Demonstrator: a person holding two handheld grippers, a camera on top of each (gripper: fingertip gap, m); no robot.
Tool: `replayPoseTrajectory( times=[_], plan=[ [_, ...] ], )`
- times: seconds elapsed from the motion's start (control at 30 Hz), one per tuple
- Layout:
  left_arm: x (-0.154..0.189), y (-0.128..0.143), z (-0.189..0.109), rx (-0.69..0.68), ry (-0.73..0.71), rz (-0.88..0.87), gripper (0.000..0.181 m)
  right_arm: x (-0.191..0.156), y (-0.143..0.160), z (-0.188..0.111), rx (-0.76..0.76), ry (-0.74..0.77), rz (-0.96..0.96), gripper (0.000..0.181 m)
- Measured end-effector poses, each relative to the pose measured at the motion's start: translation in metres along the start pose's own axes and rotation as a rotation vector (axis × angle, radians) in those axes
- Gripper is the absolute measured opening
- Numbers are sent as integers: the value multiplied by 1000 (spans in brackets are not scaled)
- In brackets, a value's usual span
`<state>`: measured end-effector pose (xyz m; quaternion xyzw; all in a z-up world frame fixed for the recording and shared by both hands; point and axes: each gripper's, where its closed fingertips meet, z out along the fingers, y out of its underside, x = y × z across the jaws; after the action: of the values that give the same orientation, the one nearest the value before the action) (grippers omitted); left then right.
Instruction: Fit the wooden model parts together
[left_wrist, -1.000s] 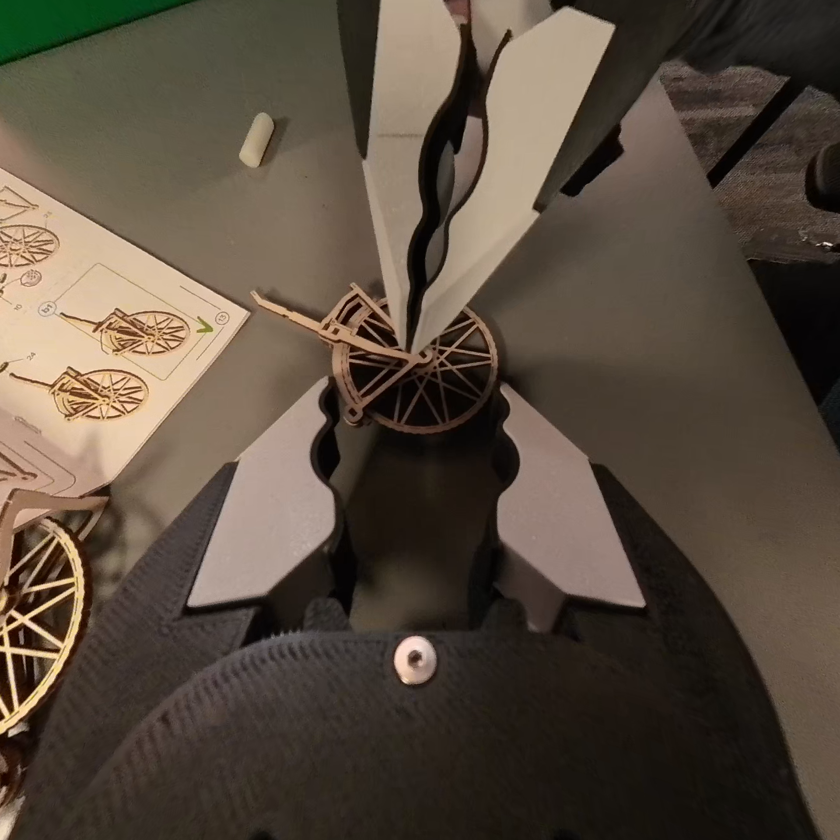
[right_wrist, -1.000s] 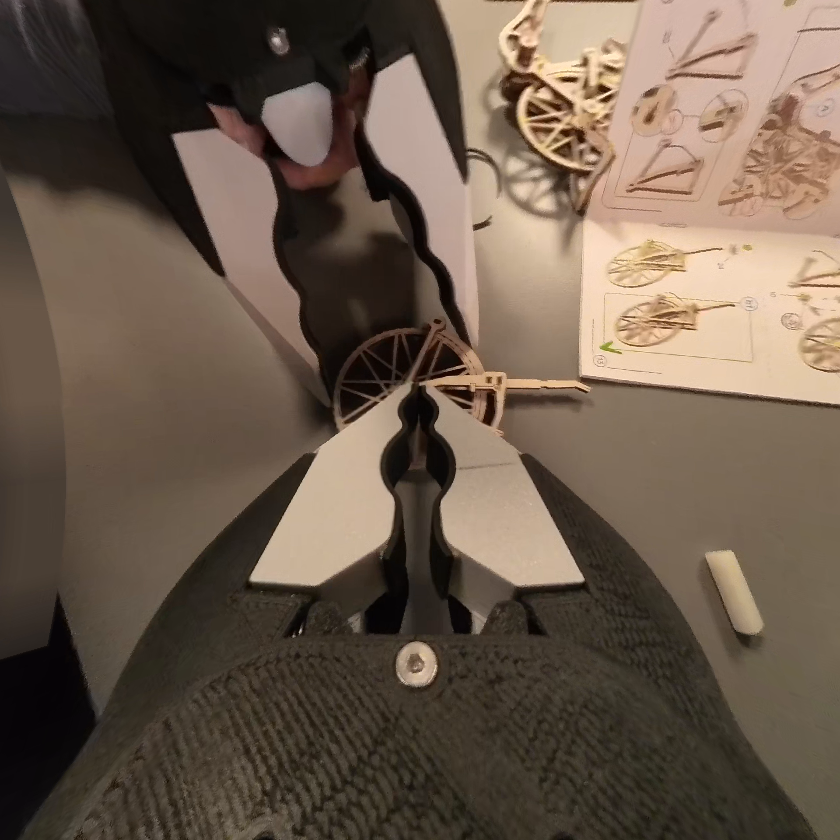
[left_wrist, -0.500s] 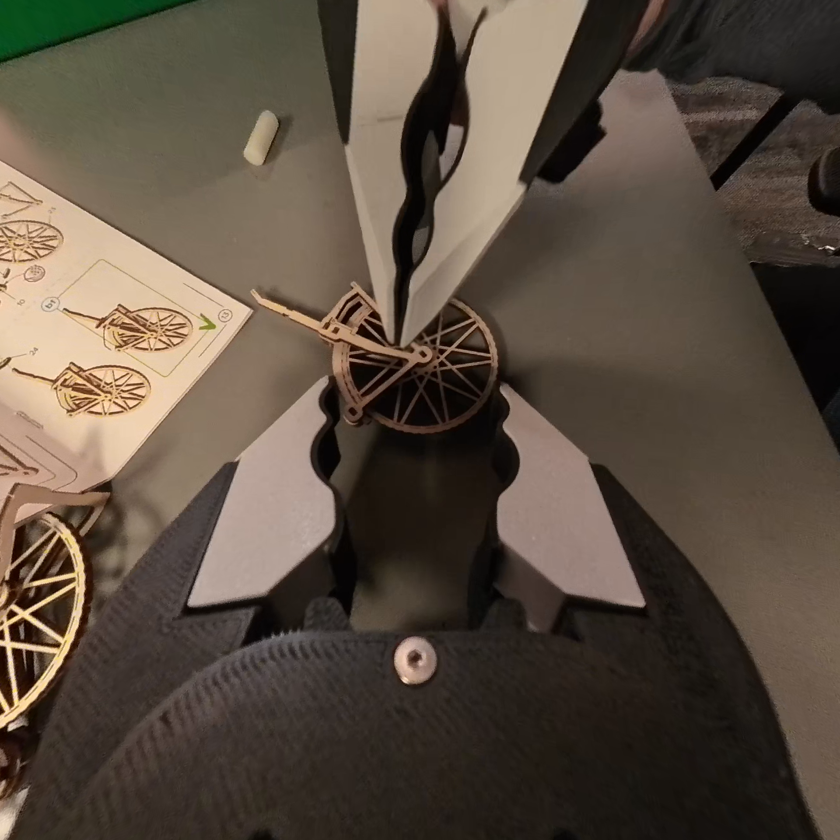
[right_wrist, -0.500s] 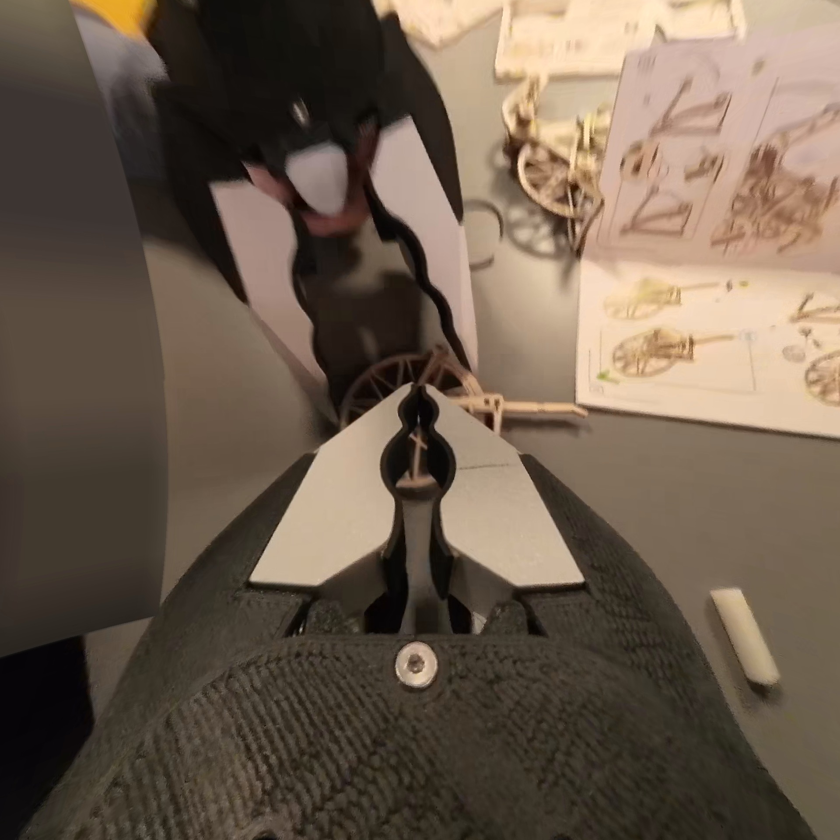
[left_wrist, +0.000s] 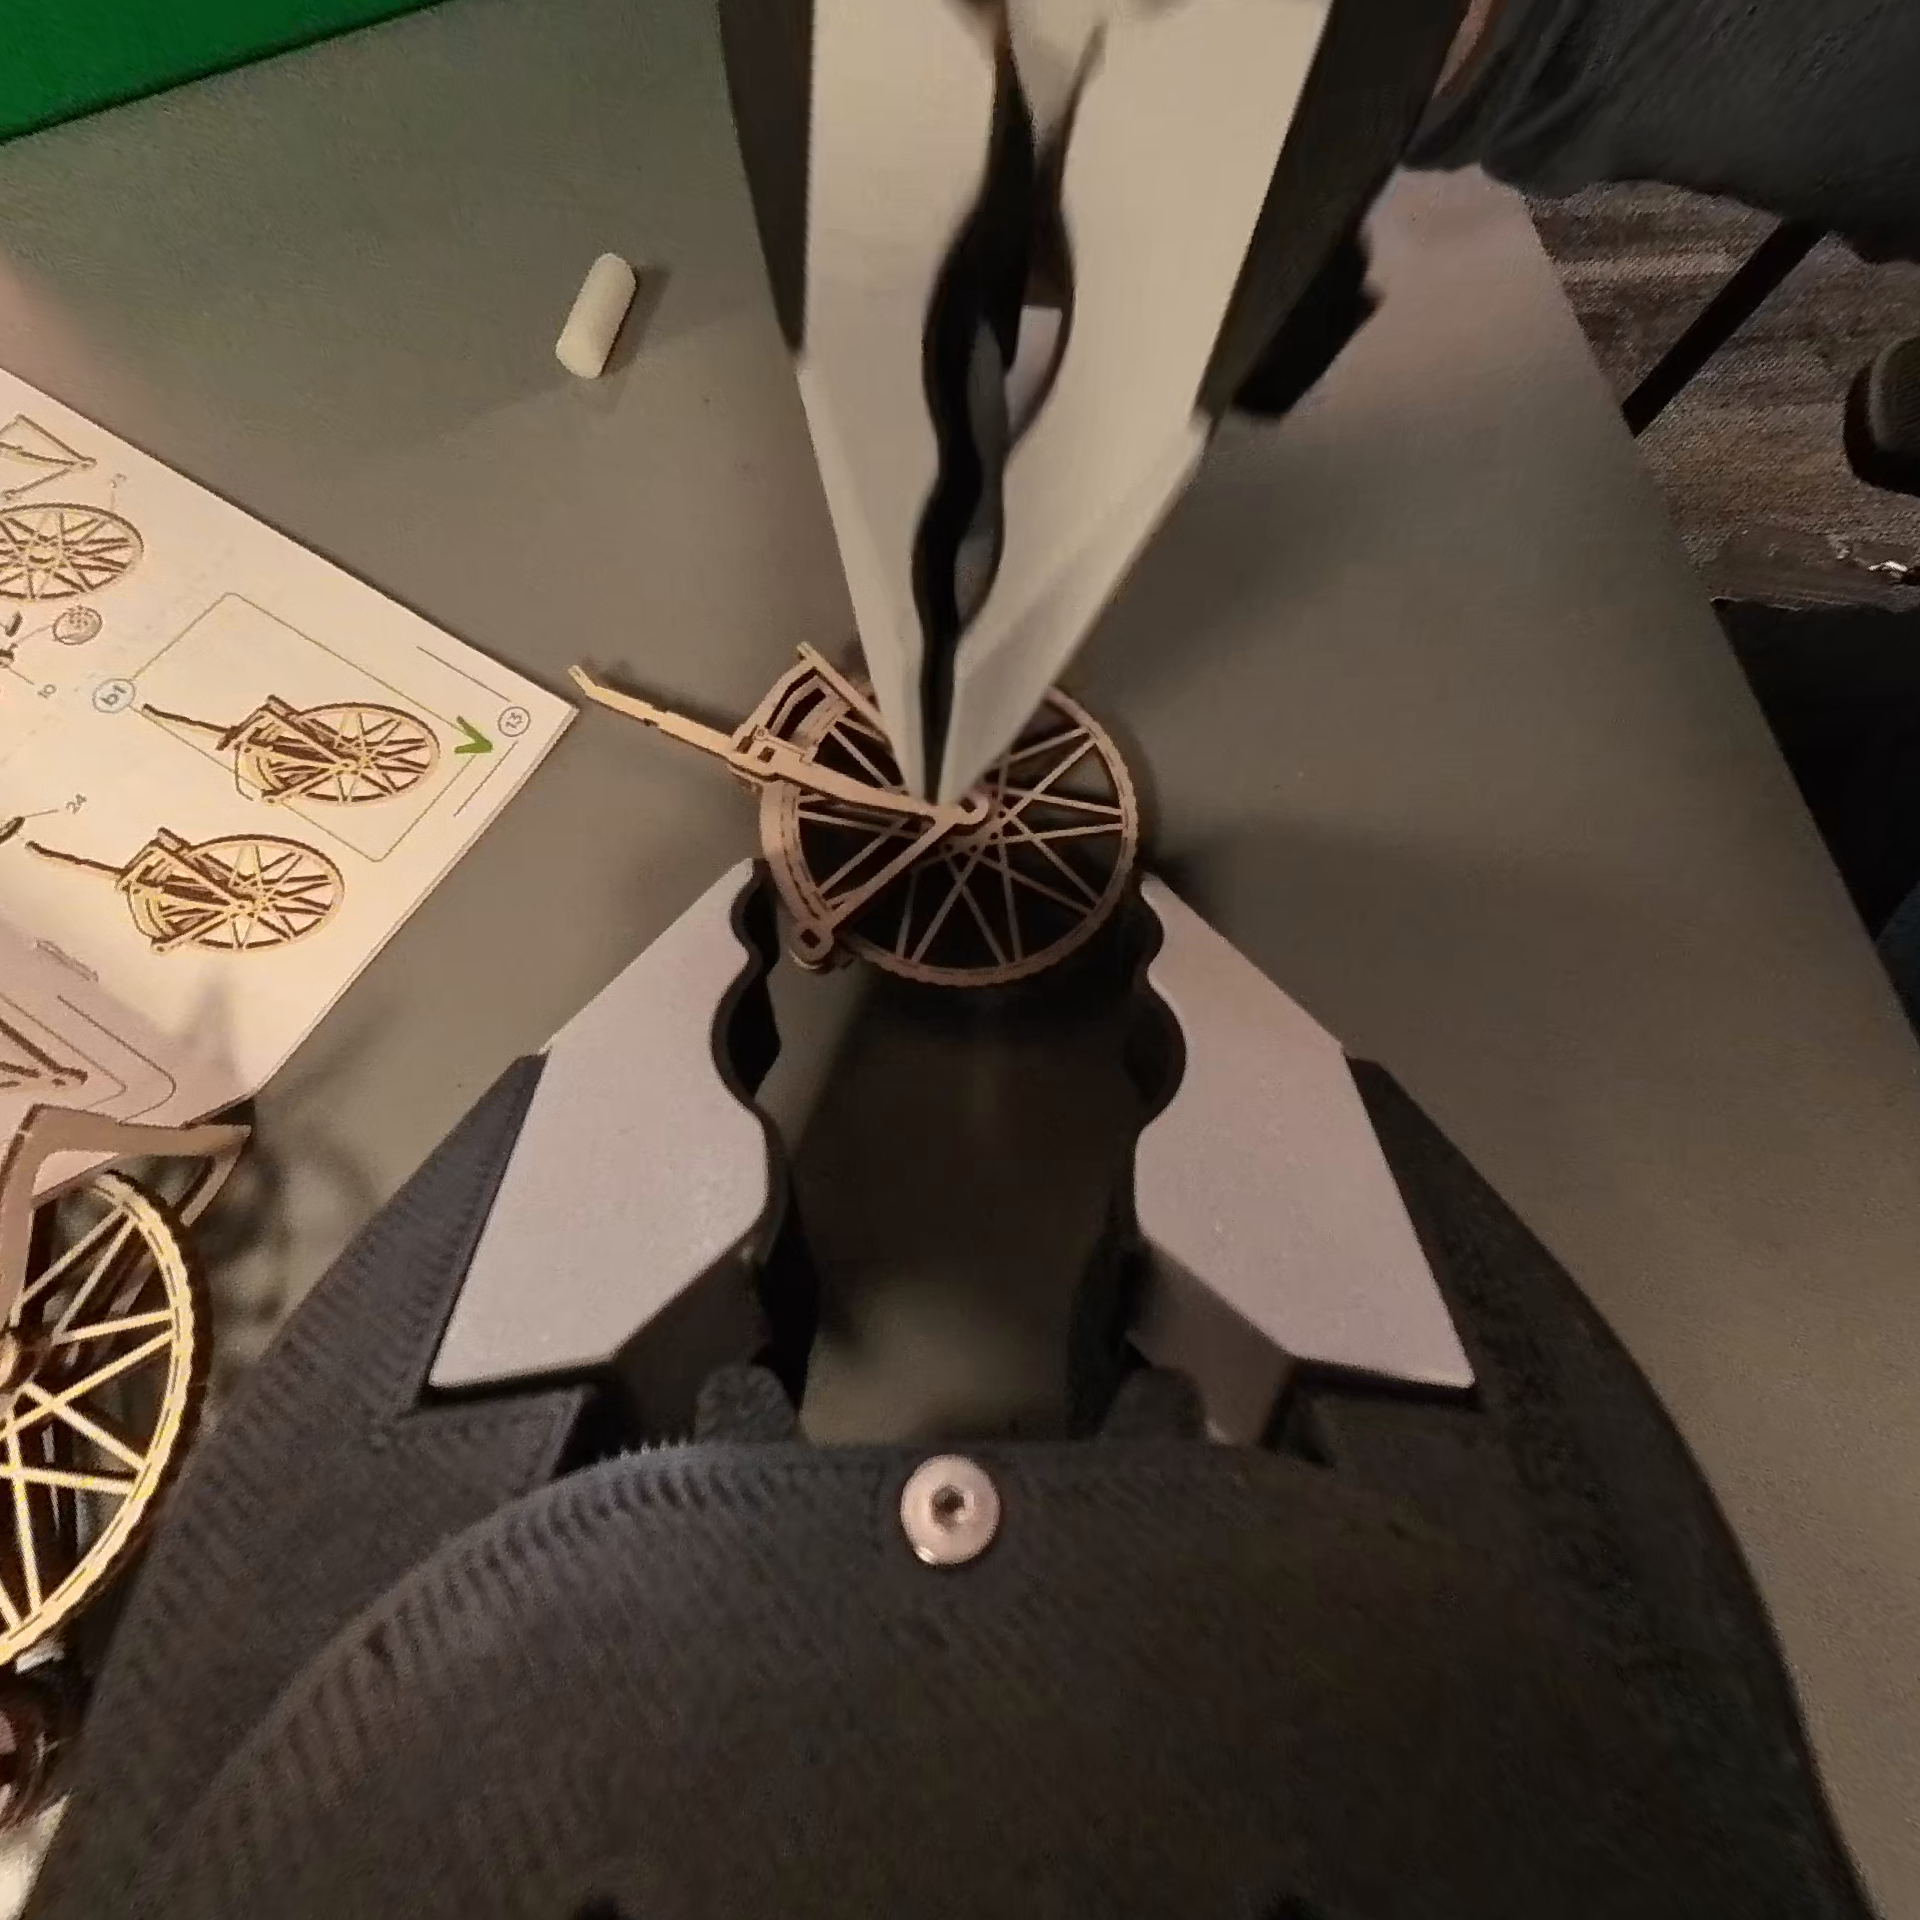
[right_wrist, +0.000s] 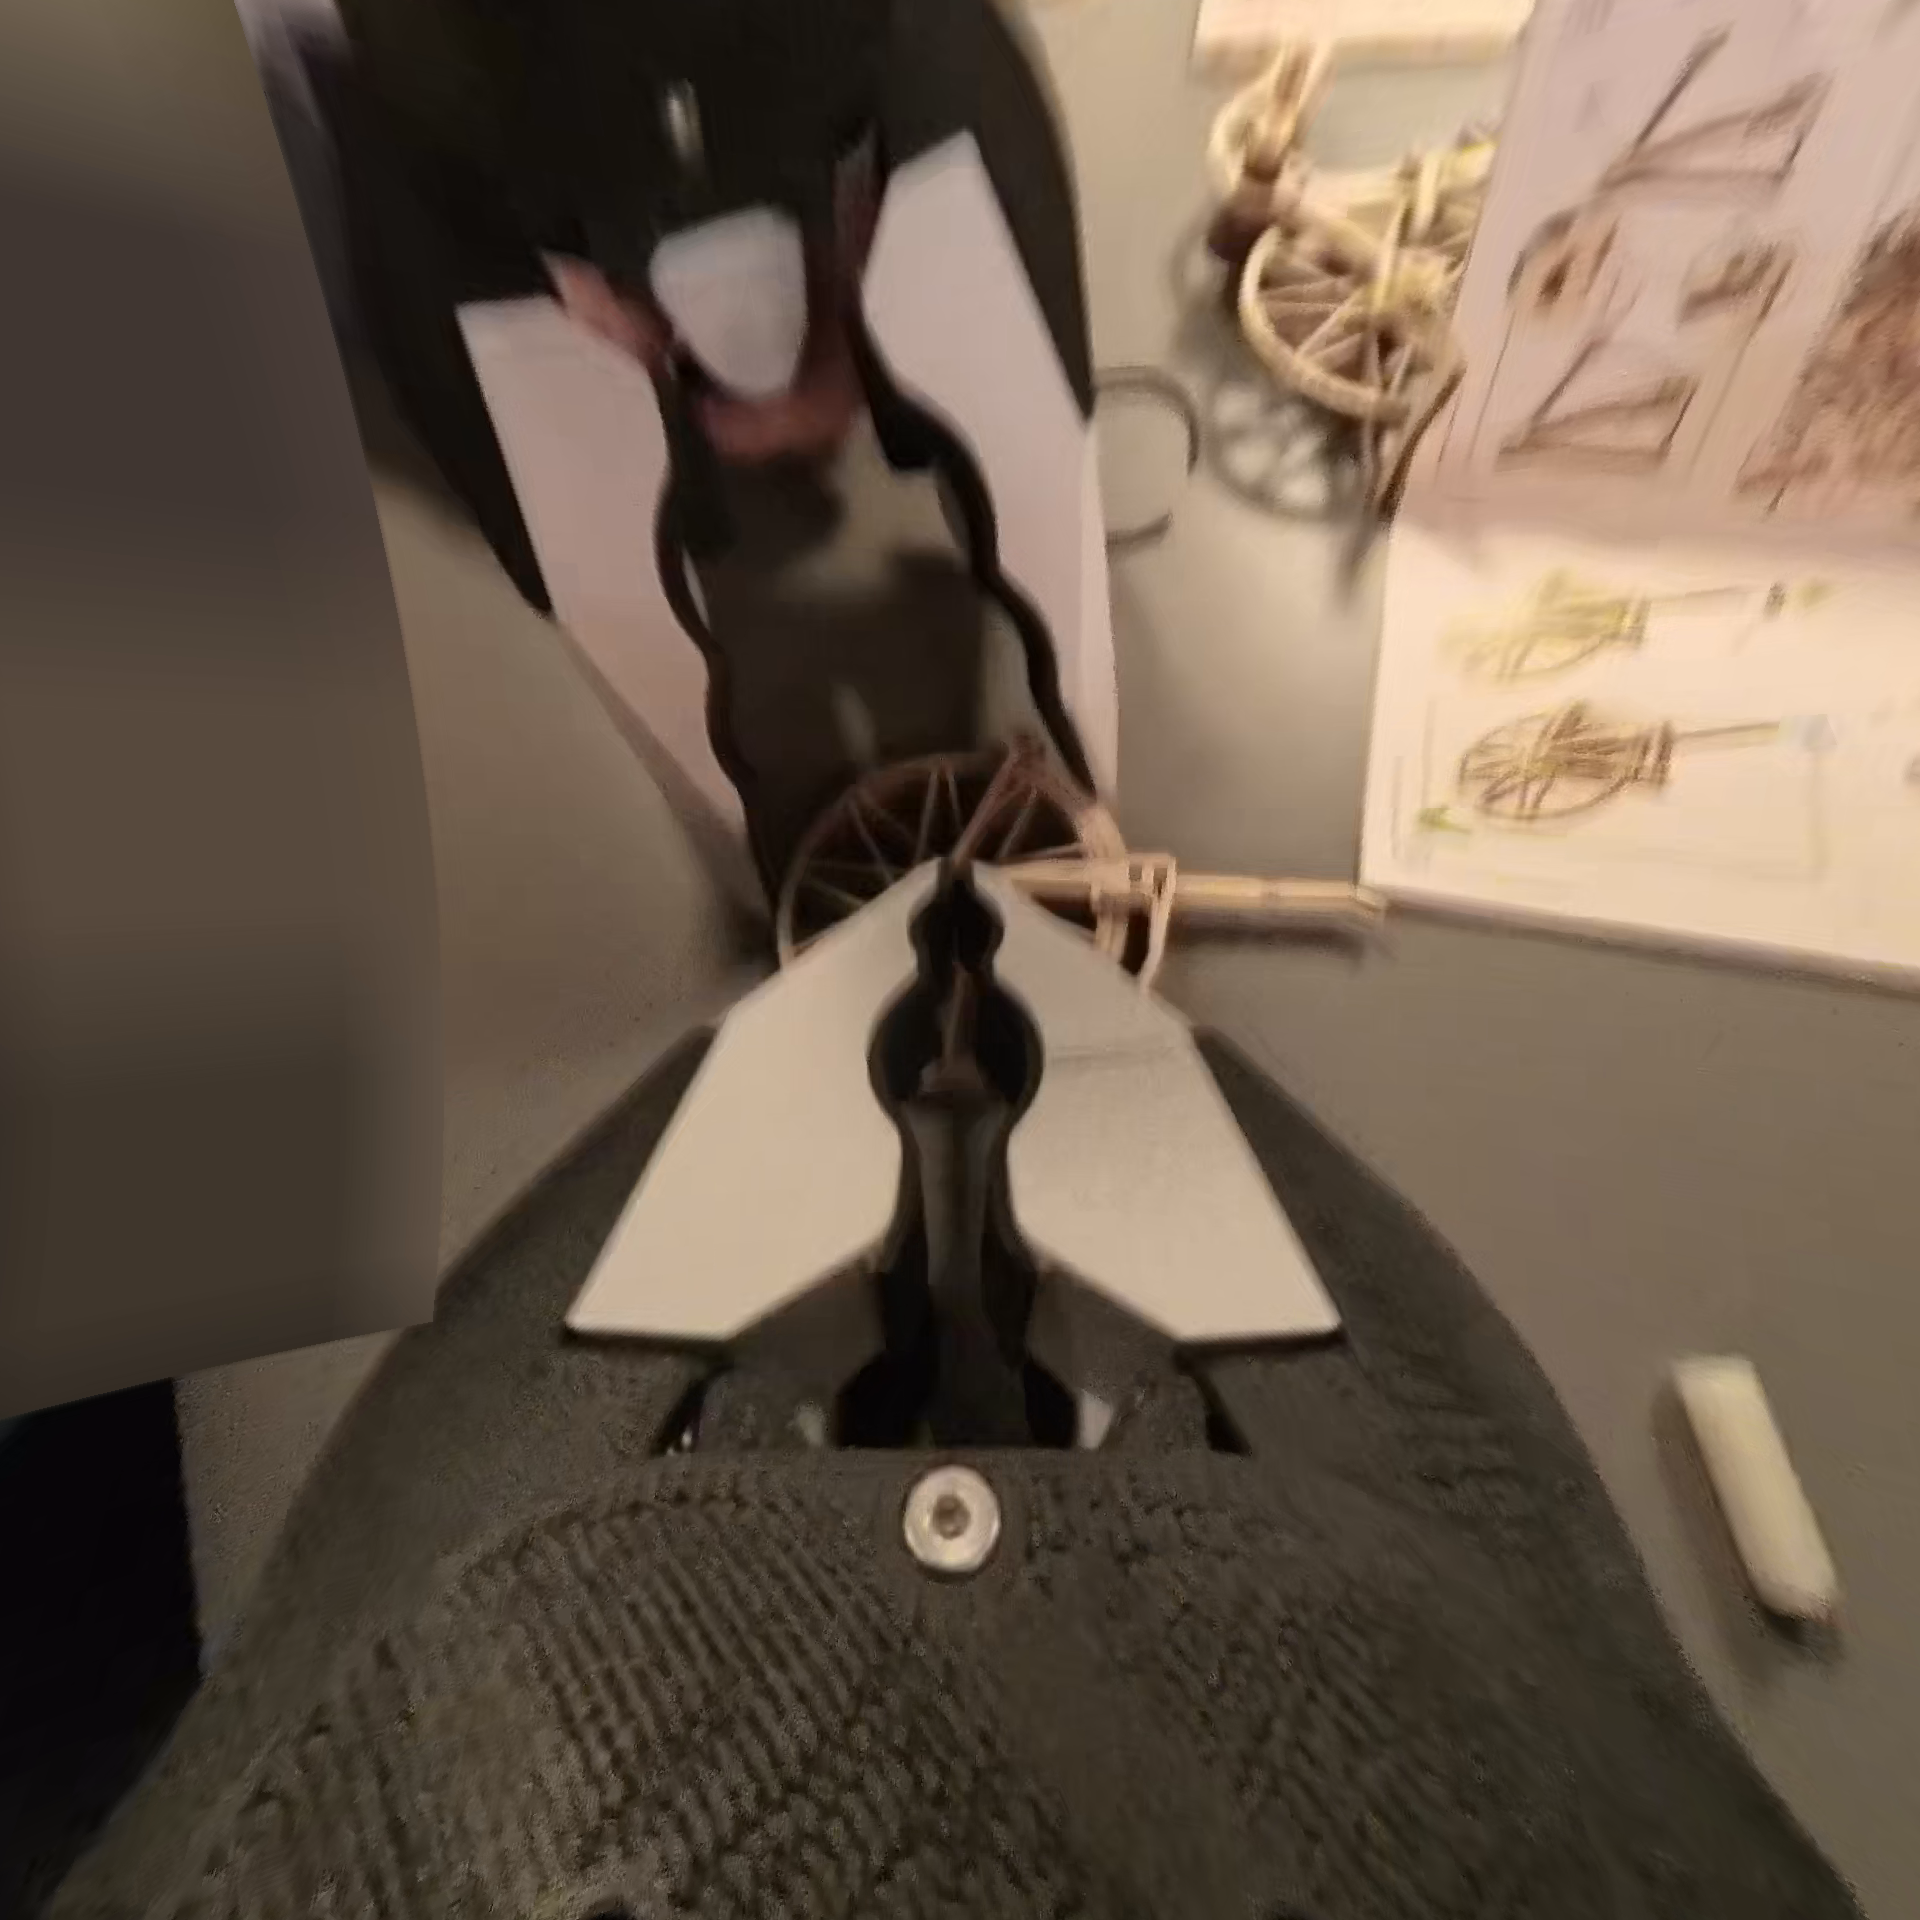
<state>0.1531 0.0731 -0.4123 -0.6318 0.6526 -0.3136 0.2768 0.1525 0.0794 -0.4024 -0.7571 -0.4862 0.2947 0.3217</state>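
Spoked wooden wheel (left_wrist: 951, 847) already wears its long-handled frame; right gripper (left_wrist: 940, 779), fingers pressed together, pokes its hub while left gripper (left_wrist: 951, 914), spread apart, brackets it. Seating remains.

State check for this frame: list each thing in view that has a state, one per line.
Left gripper: open, fingers flanking the wheel.
Right gripper: shut, tips at the wheel's hub.
Wooden wheel assembly: flat on the grey table, shaft pointing toward the instruction sheet.
Instruction sheet: lying open.
Second wheeled model: partly built.
White cylinder: lying loose.
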Motion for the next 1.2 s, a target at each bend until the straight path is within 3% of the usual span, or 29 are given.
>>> replayPoseTrajectory(
  times=[0.03, 0.07, 0.1, 0.13, 0.2, 0.3, 0.4, 0.47, 0.5, 0.6, 0.73, 0.93, 1.1, 1.2],
  plan=[
    [-1, 0, -1, 2, -6, -4, 60, -2, -10, -3, 63, -20, 14, 0],
    [-1, -1, -1, 10, -2, -9, 4, 0, -14, -6, 76, -7, 8, 0],
    [-2, -1, -1, 9, -8, -15, 0, -2, -27, -11, 146, -4, -10, 0],
    [-3, -1, -1, 10, -13, -12, 1, -4, -34, -14, 185, -16, -5, 0],
    [-6, -1, -2, 12, -50, -5, 27, 2, -27, -12, 152, 17, -20, 0],
    [-7, -1, -2, 15, -31, -39, 35, 12, -36, -29, 248, 85, 2, 0],
    [-7, -1, -2, 19, -21, -55, 35, 63, -36, -79, 376, 437, 117, 0],
    [-7, -1, -2, 19, -19, -55, 36, 92, -7, -107, 294, 656, 271, 0],
    [-7, -1, -2, 20, -17, -57, 36, 96, 10, -109, 203, 671, 356, 0],
    [-8, -2, -3, 26, -9, -83, 35, 91, 22, -93, 119, 507, 583, 18],
    [-8, -5, -8, 66, 12, -102, 35, 98, 34, -77, -45, 450, 642, 23],
    [-27, -30, -41, 319, -211, 33, 35, 92, 37, -58, -154, 405, 553, 28],
    [-55, -41, -74, 485, -398, 21, 34, 69, 22, -34, -144, 239, 421, 16],
    [-63, -45, -91, 577, -436, -21, 32, 47, 13, -18, -148, 121, 316, 14]
  ],
)
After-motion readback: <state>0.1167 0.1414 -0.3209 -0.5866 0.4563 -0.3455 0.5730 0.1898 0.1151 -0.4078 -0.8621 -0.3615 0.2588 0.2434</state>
